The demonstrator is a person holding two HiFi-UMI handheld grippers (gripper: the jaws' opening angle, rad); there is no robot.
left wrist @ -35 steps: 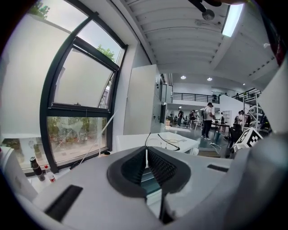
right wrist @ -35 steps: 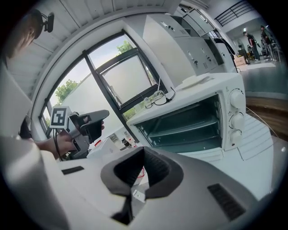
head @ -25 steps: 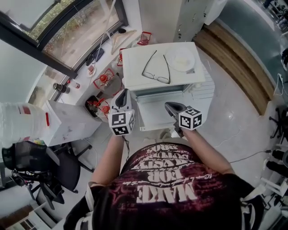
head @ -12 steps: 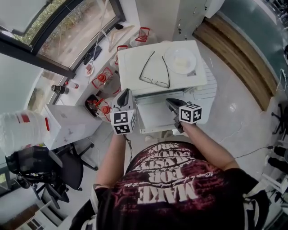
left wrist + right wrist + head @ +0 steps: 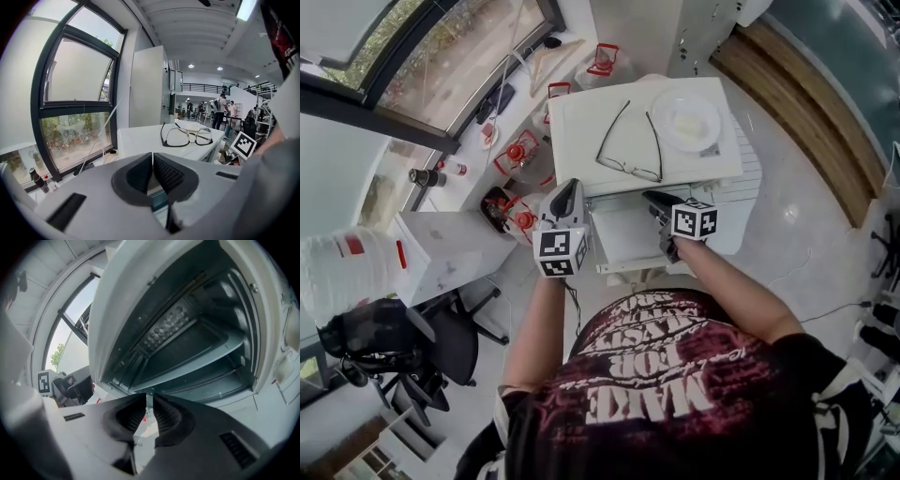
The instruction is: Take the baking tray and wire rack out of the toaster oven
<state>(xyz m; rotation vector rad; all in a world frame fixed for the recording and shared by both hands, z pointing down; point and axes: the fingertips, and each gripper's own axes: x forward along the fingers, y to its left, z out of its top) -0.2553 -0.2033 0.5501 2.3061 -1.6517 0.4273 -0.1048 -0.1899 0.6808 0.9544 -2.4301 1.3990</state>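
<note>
Person stands over a white toaster oven (image 5: 581, 127). The oven door (image 5: 623, 234) is folded down and open toward the person. On the oven's top lie 1 pair of glasses (image 5: 628, 150) and 1 white plate (image 5: 686, 120).

Left gripper (image 5: 568, 190) is at the door's left edge, near the oven's front left corner. In the left gripper view its 2 pads are pressed together with nothing between them. It looks level across the oven top at the glasses.

Right gripper (image 5: 659, 201) is over the open door, at the right side of the oven mouth. In the right gripper view it looks straight into the cavity. Its jaws have just been opening and now stand slightly spread, with a narrow gap at the tips. Nothing is between them and they touch nothing.

The baking tray (image 5: 201, 345) is inside the oven. It is a dark flat pan sitting in the side slots at mid height, clear of the right gripper. Below it a thinner level with a bar-like front edge (image 5: 220, 377) runs across. It is likely the wire rack, but I cannot tell for sure. A perforated panel (image 5: 164, 326) shows at the back above the tray.

Left of the oven, a white tabletop (image 5: 441, 258) and a window ledge carry several red-lidded items (image 5: 517, 155).
</note>
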